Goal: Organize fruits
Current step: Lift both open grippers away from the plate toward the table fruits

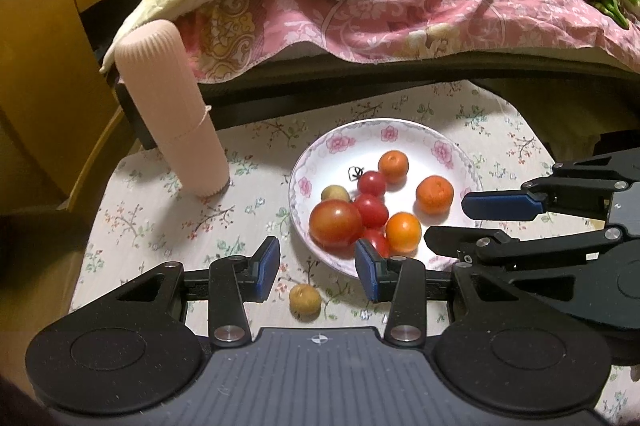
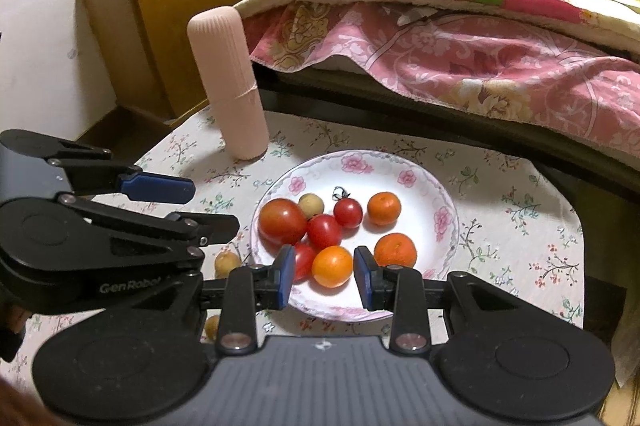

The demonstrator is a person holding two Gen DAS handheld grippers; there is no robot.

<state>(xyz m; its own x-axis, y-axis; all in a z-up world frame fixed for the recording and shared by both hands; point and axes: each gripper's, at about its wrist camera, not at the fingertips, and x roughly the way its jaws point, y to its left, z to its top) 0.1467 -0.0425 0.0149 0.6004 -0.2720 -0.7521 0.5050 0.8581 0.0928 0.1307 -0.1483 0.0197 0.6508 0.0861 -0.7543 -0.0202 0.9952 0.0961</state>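
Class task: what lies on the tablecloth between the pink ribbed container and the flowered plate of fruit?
Nothing: between the pink ribbed container and the flowered plate only bare floral tablecloth shows, clearest in the right wrist view.

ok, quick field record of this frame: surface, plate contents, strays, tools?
surface: table with floral cloth
plate: floral rim, holds one large tomato, three small tomatoes, three oranges, one small tan fruit
strays: tan fruit on the cloth beside the plate; a second one shows partly in the right wrist view
other: tall pink ribbed cylinder, upright, behind and left of the plate
left tool: open, empty, above the stray fruit
right tool: open, empty, over the plate's near edge
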